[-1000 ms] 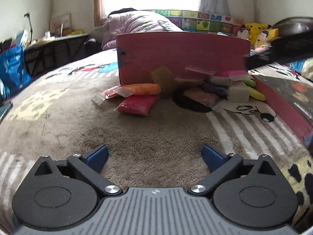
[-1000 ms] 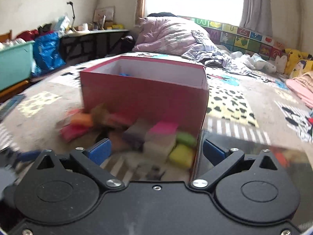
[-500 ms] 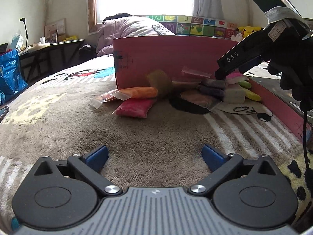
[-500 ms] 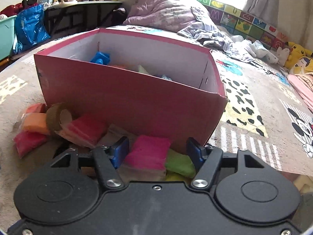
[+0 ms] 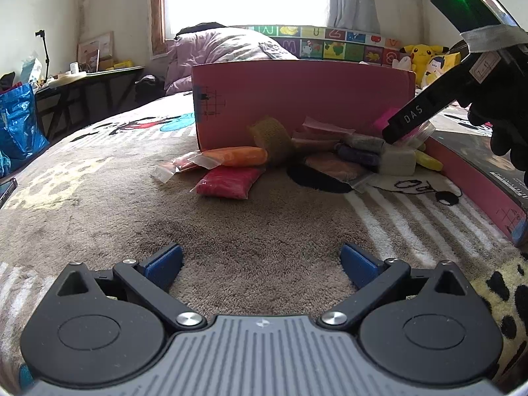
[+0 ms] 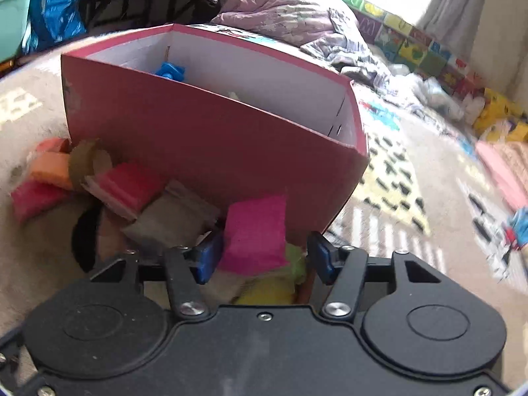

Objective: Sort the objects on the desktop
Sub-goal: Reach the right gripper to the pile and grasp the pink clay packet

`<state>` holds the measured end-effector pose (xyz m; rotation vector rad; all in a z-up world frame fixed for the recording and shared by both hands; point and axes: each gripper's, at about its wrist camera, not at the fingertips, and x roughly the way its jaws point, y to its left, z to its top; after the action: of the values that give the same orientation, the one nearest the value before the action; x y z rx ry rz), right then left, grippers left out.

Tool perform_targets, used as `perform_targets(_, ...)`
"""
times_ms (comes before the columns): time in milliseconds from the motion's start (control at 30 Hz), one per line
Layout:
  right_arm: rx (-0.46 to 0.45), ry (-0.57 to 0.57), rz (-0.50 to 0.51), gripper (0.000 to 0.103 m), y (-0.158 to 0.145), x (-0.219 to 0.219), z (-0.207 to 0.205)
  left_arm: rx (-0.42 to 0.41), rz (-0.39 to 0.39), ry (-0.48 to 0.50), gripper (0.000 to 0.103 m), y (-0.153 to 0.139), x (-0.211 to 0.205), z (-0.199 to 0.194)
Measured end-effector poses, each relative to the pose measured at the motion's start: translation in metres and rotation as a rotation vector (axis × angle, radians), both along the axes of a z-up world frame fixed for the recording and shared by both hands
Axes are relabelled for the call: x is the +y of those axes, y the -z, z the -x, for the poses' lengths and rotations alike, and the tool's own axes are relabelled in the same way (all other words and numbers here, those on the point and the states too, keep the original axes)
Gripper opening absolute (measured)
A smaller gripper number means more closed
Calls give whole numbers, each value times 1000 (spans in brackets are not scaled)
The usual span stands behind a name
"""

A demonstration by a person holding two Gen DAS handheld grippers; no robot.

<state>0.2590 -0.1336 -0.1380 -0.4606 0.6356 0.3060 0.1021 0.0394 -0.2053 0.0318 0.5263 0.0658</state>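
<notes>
The magenta clay packet (image 6: 254, 234) lay at the foot of the pink cardboard box (image 6: 211, 138), against its near wall and close to its right corner, on top of other packets. The right gripper (image 6: 262, 257) had just been closing around it: the packet stood between the two blue fingers (image 6: 206, 260), the left one touching its edge, while a small gap seemed to remain at the right one, so the grasp looked not yet firm. Just below the packet, still by the box wall, were a green packet (image 6: 295, 260) and a yellow packet (image 6: 264, 292); further left along the wall lay a grey packet (image 6: 171, 217), a red packet (image 6: 128, 184) and a roll of brown tape (image 6: 87, 161). All of it rested on the carpet (image 5: 264, 231).

The left gripper (image 5: 260, 260) hung well in front of the box with its fingers spread apart and nothing between them.

The risk, in my judgement, was a one-sided pinch: the soft packet could fold or slip out when lifted, or the fingers could catch the green packet too. The box wall was very near, so a careless lift could push the box.
</notes>
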Motion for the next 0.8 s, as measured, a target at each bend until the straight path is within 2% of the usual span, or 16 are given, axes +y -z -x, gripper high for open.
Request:
perform_targets(200,-87,-86,137,63,4,14,10,3,0,-1,103,0,0,-1)
perform_targets(333,-96,-111,159,62,4,16,9,8,1,-2,103,-1,1,-1)
perform_targets(600,25,-22,-29,61,-3,-5,-8,16,3,-4,103,-2,1,-2)
perform_targets(667,49,-27,-56,51,-3,-7,-10,19,3,-5,103,-2,0,-2)
perform_targets(733,56,-55,-40,41,-2,-4,-9,22,4,-6,103,-2,1,-2)
perform_targets(800,70,-62,-48,41,-4,-4,-9,26,5,-8,103,-3,0,-3)
